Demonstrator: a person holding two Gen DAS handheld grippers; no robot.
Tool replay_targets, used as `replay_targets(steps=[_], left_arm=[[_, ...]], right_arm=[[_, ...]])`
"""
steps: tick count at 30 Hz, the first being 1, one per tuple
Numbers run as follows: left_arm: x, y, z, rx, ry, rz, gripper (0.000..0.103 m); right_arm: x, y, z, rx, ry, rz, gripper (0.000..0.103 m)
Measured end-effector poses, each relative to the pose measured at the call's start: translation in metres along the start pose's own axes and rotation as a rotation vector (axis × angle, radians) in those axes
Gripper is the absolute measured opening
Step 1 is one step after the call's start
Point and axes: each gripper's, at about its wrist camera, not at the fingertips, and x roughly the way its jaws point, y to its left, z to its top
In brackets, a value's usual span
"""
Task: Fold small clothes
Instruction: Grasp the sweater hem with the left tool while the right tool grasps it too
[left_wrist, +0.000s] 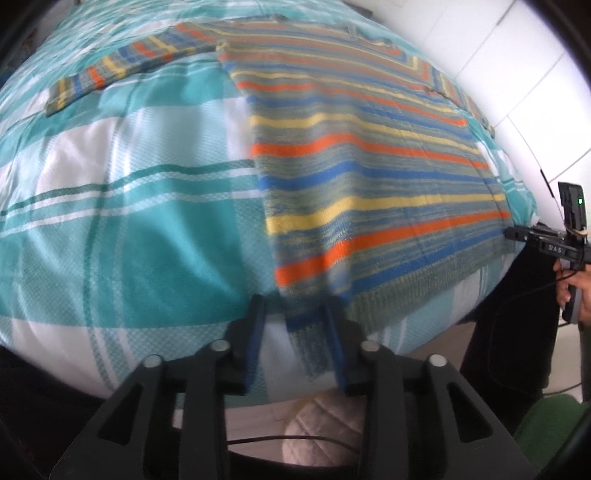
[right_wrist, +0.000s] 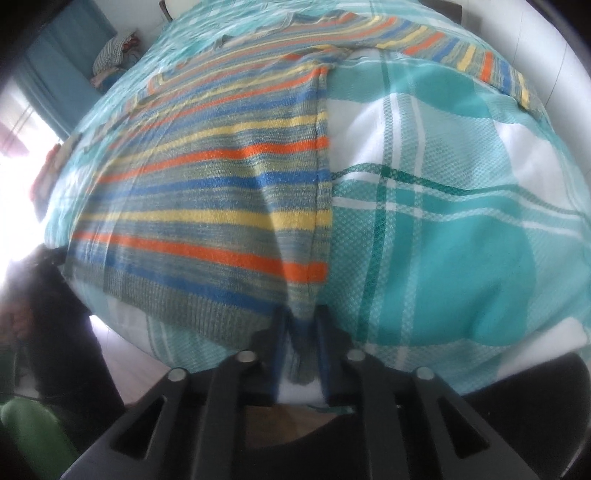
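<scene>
A striped sweater (left_wrist: 369, 155) lies flat on the checked bedspread (left_wrist: 129, 206), chest up the bed, both sleeves spread out to the sides, hem at the near edge. The left gripper (left_wrist: 297, 343) has the hem's left corner between its blue fingers (left_wrist: 255, 339); the gap there is wider than the cloth, which hangs against the right-hand finger only, so I would not call it a firm pinch. The right gripper (right_wrist: 301, 347) has the hem's right corner between its fingers, set narrower, and the knit fills most of the gap, though I cannot tell whether the pads truly press it. The step looks like taking both hem corners to fold the body up toward the collar. To do that well, both pinches should bite through both layers of the ribbing before any lift, then rise together and level so the stripes stay straight. The sleeves are still out; they probably want folding in first.
</scene>
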Motion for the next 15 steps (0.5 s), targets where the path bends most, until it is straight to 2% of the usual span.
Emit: replay_targets(steps=[3,4,5,6,7,11,13,15], left_arm=[[0.009,-0.007,0.003,0.029,0.012,0.035,0.033],[0.011,-0.008,0.003,0.032,0.012,0.037,0.020],[0.012,-0.008,0.004,0.026,0.011,0.005,0.009],[0.012,-0.009,0.005,0.014,0.014,-0.014,0.004],[0.011,-0.011,0.005,0.016,0.005,0.002,0.002],[-0.014,-0.012,0.004,0.056,-0.069,0.139,0.000],[-0.011,-0.005,0.004,0.033,-0.059,0.140,0.000],[0.005,-0.003,0.002,0.033,-0.030,0.146,0.000]], right_arm=[[0.004,-0.001,0.001,0.006,-0.009,0.004,0.022],[0.008,0.000,0.001,-0.001,-0.006,0.003,0.022],[0.011,0.001,0.002,-0.014,0.000,0.001,0.021],[0.011,0.003,0.002,-0.026,0.002,0.000,0.009],[0.010,0.005,0.003,-0.030,0.007,0.005,0.005],[-0.015,0.011,-0.002,-0.062,-0.003,-0.053,0.004],[-0.017,0.011,-0.002,-0.058,-0.004,-0.071,0.004],[0.002,0.010,-0.003,-0.055,0.036,-0.091,0.004]])
